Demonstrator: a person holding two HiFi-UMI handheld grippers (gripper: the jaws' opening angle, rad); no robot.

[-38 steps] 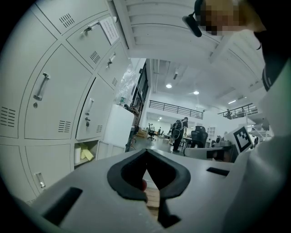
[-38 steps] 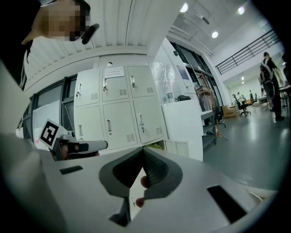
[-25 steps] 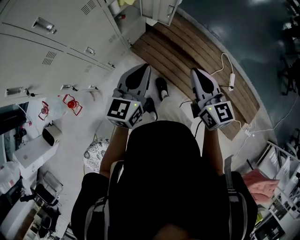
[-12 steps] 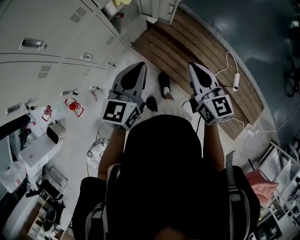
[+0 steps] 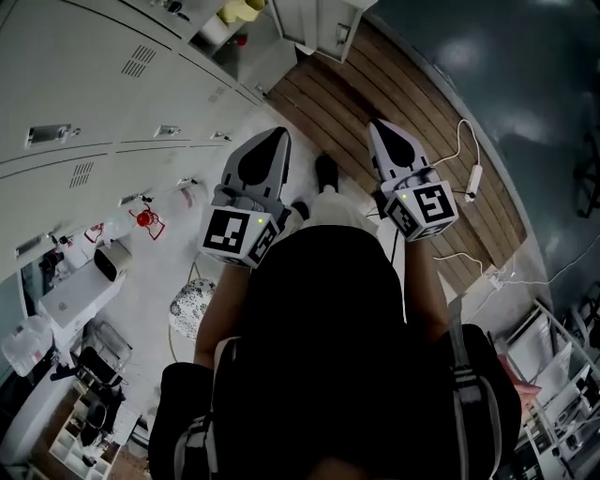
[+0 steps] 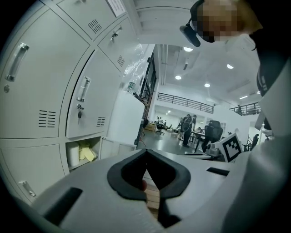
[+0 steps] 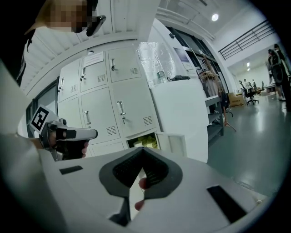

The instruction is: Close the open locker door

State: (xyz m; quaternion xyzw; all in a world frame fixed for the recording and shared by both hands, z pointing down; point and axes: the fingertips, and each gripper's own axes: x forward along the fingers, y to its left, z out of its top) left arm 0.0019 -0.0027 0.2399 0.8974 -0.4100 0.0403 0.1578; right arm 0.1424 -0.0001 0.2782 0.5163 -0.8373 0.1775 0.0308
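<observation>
The grey lockers [image 5: 84, 84] run along the left of the head view. One low compartment [image 6: 81, 155] stands open with yellow items inside. Its door [image 5: 321, 22] swings out at the top of the head view, and shows again as door [image 6: 119, 148] and door [image 7: 175, 144] in the gripper views. My left gripper [image 5: 277, 134] and right gripper [image 5: 378, 126] are side by side, both pointing toward that locker and well short of it. The left gripper [image 6: 146, 151] has its jaws closed together on nothing. The right gripper [image 7: 143, 149] is likewise shut and empty.
A wooden slatted platform [image 5: 412, 122] lies on the floor ahead and right, with a white cable and power strip [image 5: 469, 173] on it. Bags, a white box [image 5: 80, 298] and a patterned stool [image 5: 192, 305] crowd the floor at left. Desks and people fill the far room.
Both grippers have travelled forward toward the lockers, keeping side by side. The locker bank and floor clutter have slid down and left in the head view. Both pairs of jaws stay closed.
</observation>
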